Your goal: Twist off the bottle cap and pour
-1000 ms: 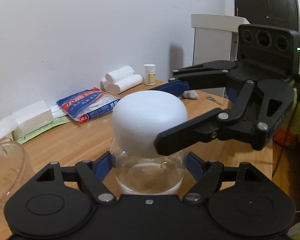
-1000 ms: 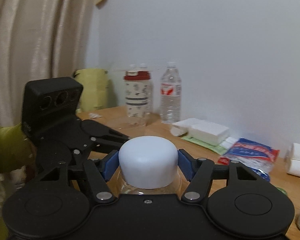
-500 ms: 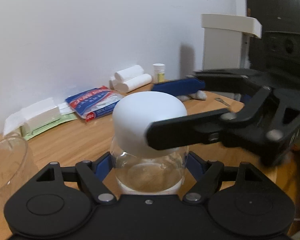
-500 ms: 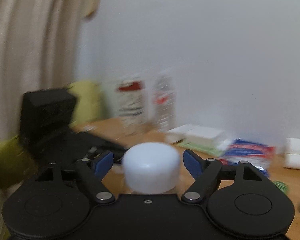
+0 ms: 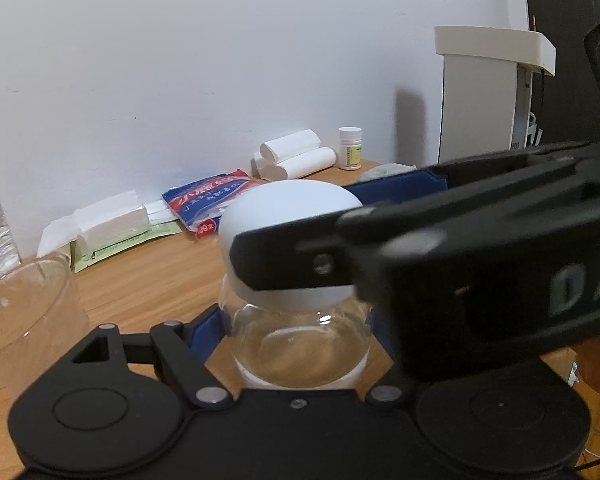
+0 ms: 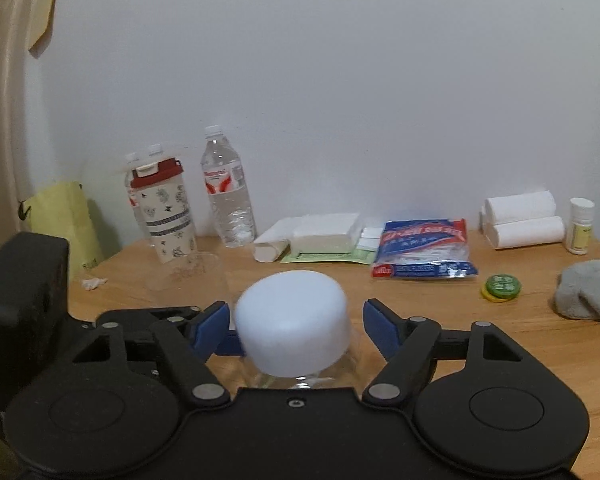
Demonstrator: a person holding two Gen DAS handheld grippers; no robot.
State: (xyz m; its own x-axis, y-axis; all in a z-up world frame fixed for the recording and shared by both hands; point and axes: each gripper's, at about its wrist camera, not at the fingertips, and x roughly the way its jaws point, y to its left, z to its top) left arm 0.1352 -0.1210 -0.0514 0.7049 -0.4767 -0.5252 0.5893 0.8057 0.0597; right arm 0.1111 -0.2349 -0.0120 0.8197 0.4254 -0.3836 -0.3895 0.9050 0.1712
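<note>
A small clear glass bottle (image 5: pixel 300 344) with a wide white domed cap (image 5: pixel 288 216) stands on the wooden table. My left gripper (image 5: pixel 296 332) is shut on the bottle's glass body. My right gripper (image 6: pixel 296 320) is open around the cap (image 6: pixel 292 316), its blue pads (image 6: pixel 210 326) a small gap off each side. In the left wrist view the right gripper's fingers (image 5: pixel 300 260) cross the cap from the right. A clear glass cup (image 5: pixel 24 312) stands at the left of the bottle.
Against the wall stand water bottles (image 6: pixel 228 196), a red-lidded tumbler (image 6: pixel 164 212), tissue packs (image 6: pixel 324 232), a blue-red packet (image 6: pixel 424 248), paper rolls (image 6: pixel 520 220) and a pill bottle (image 6: pixel 579 226). A green lid (image 6: pixel 502 287) and grey cloth (image 6: pixel 592 288) lie at the right.
My right gripper has let go of the cap, opened, and swung round the cap to a new angle. My left gripper still holds the bottle.
</note>
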